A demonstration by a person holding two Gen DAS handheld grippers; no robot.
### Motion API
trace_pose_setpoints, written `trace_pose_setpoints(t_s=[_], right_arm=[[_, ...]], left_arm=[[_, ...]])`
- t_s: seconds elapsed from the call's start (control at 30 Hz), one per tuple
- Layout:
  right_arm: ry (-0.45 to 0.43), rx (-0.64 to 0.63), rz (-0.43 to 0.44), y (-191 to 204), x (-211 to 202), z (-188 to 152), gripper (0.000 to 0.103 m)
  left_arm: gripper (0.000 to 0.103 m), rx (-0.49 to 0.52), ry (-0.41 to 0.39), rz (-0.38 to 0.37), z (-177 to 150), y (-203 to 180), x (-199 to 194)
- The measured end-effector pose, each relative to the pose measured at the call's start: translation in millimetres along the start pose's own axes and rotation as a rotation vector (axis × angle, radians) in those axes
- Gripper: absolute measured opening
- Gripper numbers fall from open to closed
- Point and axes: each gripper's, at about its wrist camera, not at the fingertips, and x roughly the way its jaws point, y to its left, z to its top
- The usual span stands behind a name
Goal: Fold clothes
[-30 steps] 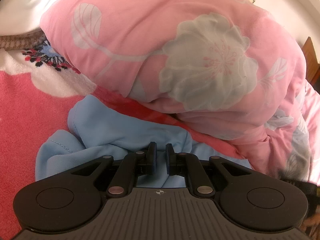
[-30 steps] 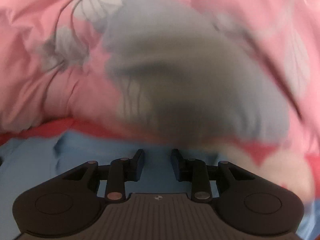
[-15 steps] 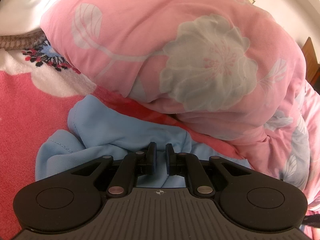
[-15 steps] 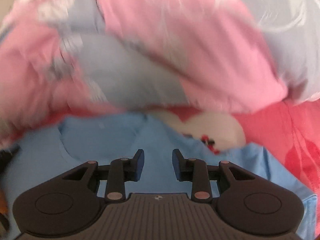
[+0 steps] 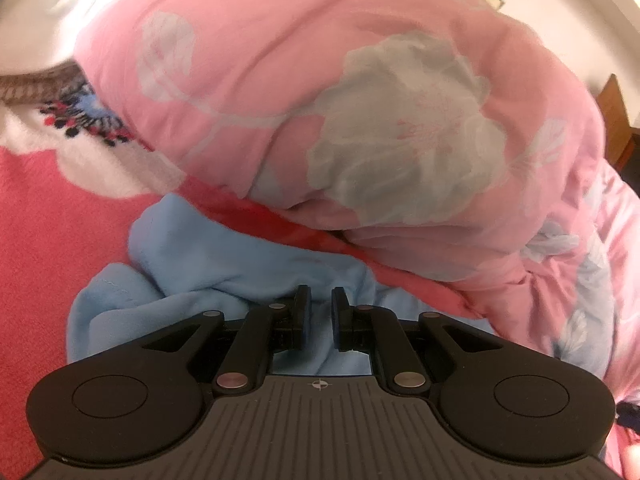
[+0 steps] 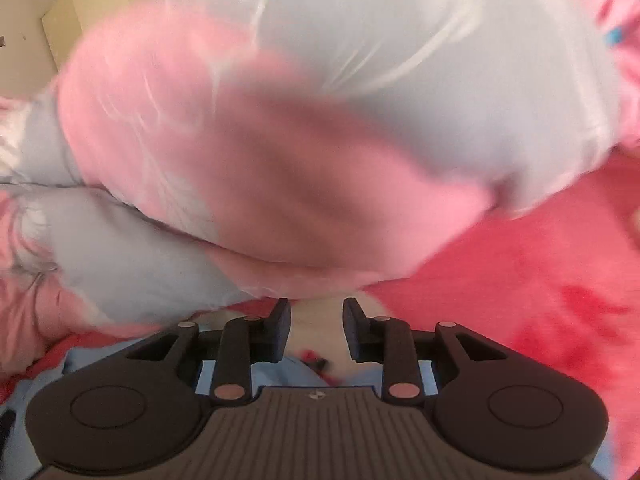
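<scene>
A light blue garment (image 5: 208, 264) lies crumpled on the red blanket (image 5: 52, 216), its far edge tucked under the pink quilt. Its folds bunch up towards my left gripper (image 5: 321, 300). The jaws stand almost together, shut on a pinch of the blue cloth. In the blurred right wrist view my right gripper (image 6: 317, 312) is open with nothing between its fingers. It hovers over a white patch of blanket, close to the quilt, and only a strip of the blue garment (image 6: 296, 372) shows below the fingers.
A bulky pink quilt with grey flowers (image 5: 380, 128) fills the far side of both views and overhangs the garment. The same quilt (image 6: 280, 160) looms right in front of the right gripper. Red blanket (image 6: 520, 300) spreads to the right. A white pillow (image 5: 28, 28) lies far left.
The right gripper has swept to the right across the garment, whose blue now shows only beneath its fingers. The left gripper has hardly moved and keeps its hold.
</scene>
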Motion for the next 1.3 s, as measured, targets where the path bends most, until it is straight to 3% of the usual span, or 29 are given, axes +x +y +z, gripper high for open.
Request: trace_pose_setpoints(t_s=[0.17,0.27,0.4,0.57,0.63,0.77,0.9,1.1,1.3], right_arm=[[0.022,0.052,-0.015,-37.1,-63.1,-18.4,0.037],[0.029,0.084,0.0,-54.4,-85.5,-27.0,0.045],[0.038,0.078,0.014,-66.3,-95.8,-31.2,0.049],[0.049,0.07,0.031,-81.2,-108.6,-36.5,0.054],[0.048,0.011,0.037,-75.4,-104.5,-38.9,0.055],[0.007,-0.287,-0.028,-42.9,-80.8,-53.7,0.055],[0.008,-0.441,-0.056,-37.0,-56.9,-64.6,0.053],[0.054,-0.472,-0.011,-50.2,-37.3,-63.5,0.048],[0.038,-0.495,0.046,-53.3,-43.4,-66.3,0.048]], left_arm=[[0.01,0.043,-0.014,-0.039,4.1,-14.9,-5.1],[0.01,0.068,0.003,-0.075,14.9,-19.8,-11.7],[0.01,0.178,0.035,-0.069,8.8,-49.5,-24.5],[0.014,0.364,0.131,-0.095,-11.2,-95.2,-29.1],[0.018,0.424,0.179,-0.117,-25.0,-117.3,-23.3],[0.019,0.503,0.266,-0.183,-60.4,-160.6,-25.2],[0.019,0.57,0.288,-0.248,-104.6,-191.2,-4.2],[0.019,0.614,0.284,-0.262,-150.9,-202.6,19.1],[0.019,0.515,0.308,-0.263,-147.5,-183.8,20.2]])
